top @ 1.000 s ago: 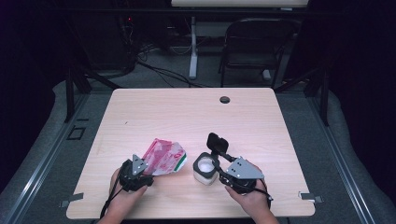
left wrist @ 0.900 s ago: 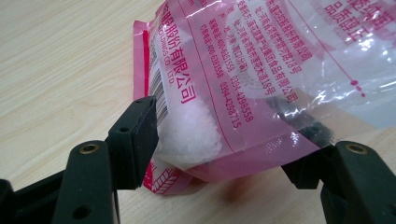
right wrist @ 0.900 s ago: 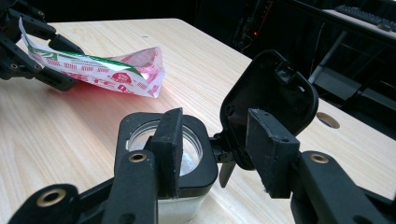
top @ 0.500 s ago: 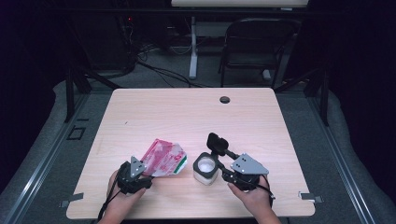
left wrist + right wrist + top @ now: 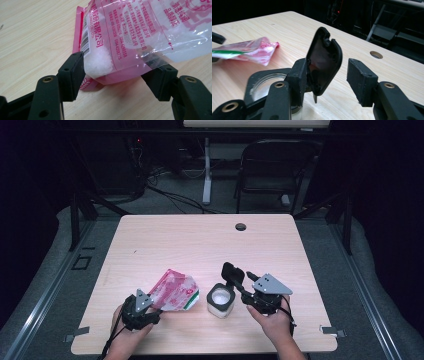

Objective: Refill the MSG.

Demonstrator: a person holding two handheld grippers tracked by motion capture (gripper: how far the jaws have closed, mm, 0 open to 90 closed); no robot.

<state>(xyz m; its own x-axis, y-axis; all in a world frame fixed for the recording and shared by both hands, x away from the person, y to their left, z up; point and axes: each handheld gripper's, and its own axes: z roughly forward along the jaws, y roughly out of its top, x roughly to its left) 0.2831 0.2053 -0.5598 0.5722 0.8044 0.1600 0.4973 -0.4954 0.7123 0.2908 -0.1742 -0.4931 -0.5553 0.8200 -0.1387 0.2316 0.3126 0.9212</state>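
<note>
The table (image 5: 190, 237) is made of light wood with a thin grain. Near its far edge sits a small round hole (image 5: 241, 226) with a dark ring. Behind the table stands a dark chair (image 5: 272, 172) with thin legs. Just left of the chair is a white post (image 5: 206, 170) that goes down to the floor. Black cables (image 5: 170, 195) lie on the grey floor (image 5: 385, 285) near the post. The room behind is very dark.
</note>
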